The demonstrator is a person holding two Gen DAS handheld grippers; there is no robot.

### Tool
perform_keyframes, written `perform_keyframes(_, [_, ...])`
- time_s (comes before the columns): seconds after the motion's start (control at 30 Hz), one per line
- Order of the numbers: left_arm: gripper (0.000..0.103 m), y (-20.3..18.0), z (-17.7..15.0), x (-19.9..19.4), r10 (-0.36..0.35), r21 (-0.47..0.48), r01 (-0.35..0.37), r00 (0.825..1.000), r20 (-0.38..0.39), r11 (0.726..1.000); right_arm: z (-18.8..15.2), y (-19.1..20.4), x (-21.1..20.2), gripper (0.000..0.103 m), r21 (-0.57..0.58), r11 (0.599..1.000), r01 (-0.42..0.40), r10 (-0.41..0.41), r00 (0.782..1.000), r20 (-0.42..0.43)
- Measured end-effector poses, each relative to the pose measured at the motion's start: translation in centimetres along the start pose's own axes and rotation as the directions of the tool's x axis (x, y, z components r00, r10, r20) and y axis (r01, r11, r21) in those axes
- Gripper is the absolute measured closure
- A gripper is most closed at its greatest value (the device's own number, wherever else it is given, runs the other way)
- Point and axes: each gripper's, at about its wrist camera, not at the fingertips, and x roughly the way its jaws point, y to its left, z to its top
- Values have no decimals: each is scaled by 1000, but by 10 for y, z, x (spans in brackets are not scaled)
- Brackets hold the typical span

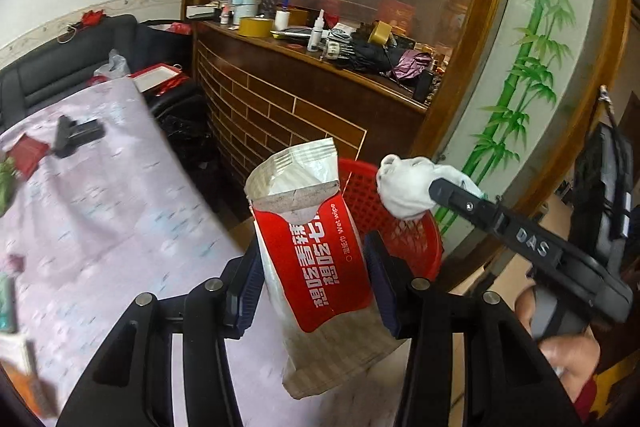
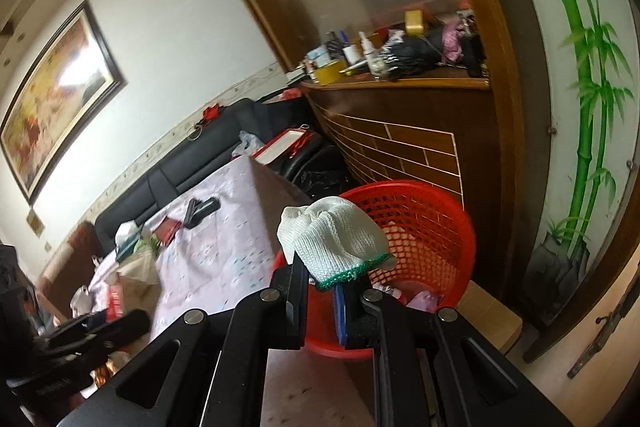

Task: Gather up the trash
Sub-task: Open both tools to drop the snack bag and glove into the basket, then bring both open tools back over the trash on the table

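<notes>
The left gripper (image 1: 314, 283) has its fingers closed on an opened red and white wet wipe packet (image 1: 316, 251), held above the edge of the tabletop (image 1: 100, 227). The right gripper (image 2: 324, 291) pinches a white knitted glove (image 2: 336, 239) over the red plastic basket (image 2: 436, 223) beside the tabletop.

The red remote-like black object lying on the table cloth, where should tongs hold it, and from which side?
It looks like a black handheld tool lying flat on the floral tablecloth, with a long bar and a shorter crossing part. Grip the long bar across its narrow width, coming from above. Both tongs are occupied now: left holds the wet wipe packet, right the white glove.
</notes>
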Motion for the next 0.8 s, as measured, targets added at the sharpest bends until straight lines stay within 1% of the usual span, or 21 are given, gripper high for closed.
perform_keyframes(0.07, [46, -1, 6, 15, -15, -25, 15, 1000, -18, 1000, 8, -9, 7, 90, 18, 1000, 5, -5, 1000, -4])
perform_keyframes(0.13, [45, 2, 5, 22, -31, -58, 29, 998, -45, 998, 15, -19, 15, 89, 45, 999, 4, -4, 1000, -2])
perform_keyframes(0.17, [45, 2, 4, 22, -37, -60, 34, 998, -51, 998, 18, -24, 21, 85, 51, 999, 12, -11, 1000, -13])
perform_keyframes(0.23, [45, 4, -2, 18, -26, -46, 24, 998, -53, 999, 21, -34, 31, 68, 69, 997, 21, -18, 999, -49])
perform_keyframes(0.27, [45, 5, -5, 14, -17, -41, 15, 998, -53, 999, 21, -39, 33, 66, 82, 996, 19, -15, 998, -57])
perform_keyframes(0.4, [42, 19, -24, -9, 14, -40, -16, 999, -50, 999, 13, -47, 26, 66, 75, 997, 36, -32, 998, -50])
perform_keyframes(0.5, [42, 31, -40, -32, 54, -36, -56, 997, -46, 998, 6, -45, 19, 66, 82, 997, 5, -1, 999, -52])
perform_keyframes(0.63, [41, 47, -63, -66, 111, -22, -111, 994, -18, 994, -3, -29, 13, 66, 67, 997, -31, 36, 997, -64])
perform_keyframes(0.73, [39, 63, -84, -94, 168, -22, -168, 986, 4, 985, -13, -8, 11, 66, 33, 997, -65, 68, 994, -87])
perform_keyframes(0.77, [39, 68, -89, -101, 183, -26, -182, 983, 8, 983, -17, 1, 11, 65, 15, 997, -79, 80, 992, -97])
perform_keyframes(0.8, [39, 75, -96, -110, 200, -36, -199, 980, 10, 979, -22, 10, 11, 60, -4, 996, -89, 88, 990, -107])
